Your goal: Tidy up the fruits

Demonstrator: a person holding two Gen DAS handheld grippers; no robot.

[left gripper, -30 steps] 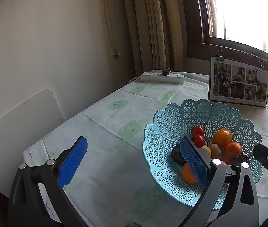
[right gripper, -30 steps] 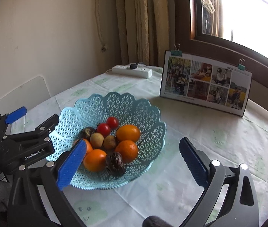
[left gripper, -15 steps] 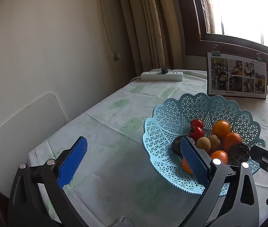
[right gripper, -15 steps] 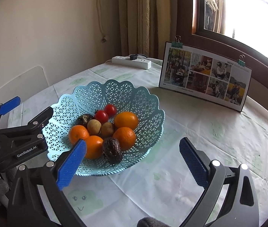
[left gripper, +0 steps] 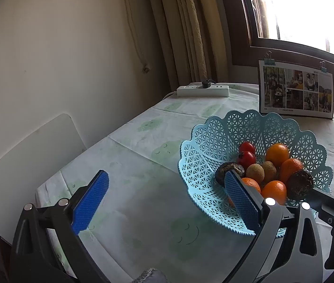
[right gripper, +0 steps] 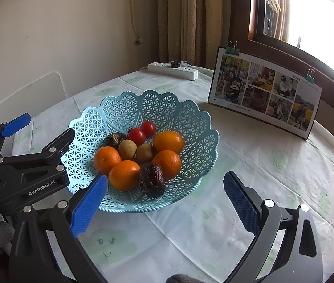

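A light blue lattice basket point(right gripper: 167, 103) point(left gripper: 204, 146) stands on the table and holds several oranges point(right gripper: 169, 142), two cherry tomatoes point(right gripper: 136, 135), two small brown round fruits point(right gripper: 127, 149) and two dark wrinkled fruits point(right gripper: 151, 179). My right gripper point(right gripper: 165, 194) hovers open near the basket's front rim, nothing between its blue pads. My left gripper point(left gripper: 167, 198) is open too, above bare tablecloth left of the basket, its right pad point(left gripper: 241, 197) overlapping the basket's near side in the left wrist view. The left gripper's body point(right gripper: 25, 165) shows at the left of the right wrist view.
A photo collage card point(right gripper: 264, 93) held by binder clips leans at the back right under the window. A white power strip point(right gripper: 173, 69) lies by the curtain. A white chair back point(left gripper: 25, 155) stands at the table's left edge. The tablecloth point(right gripper: 261, 165) has pale green cloud prints.
Both grippers have drawn back and risen a little, so the basket sits further off and more centred in each view. The fruits and both jaws are unchanged.
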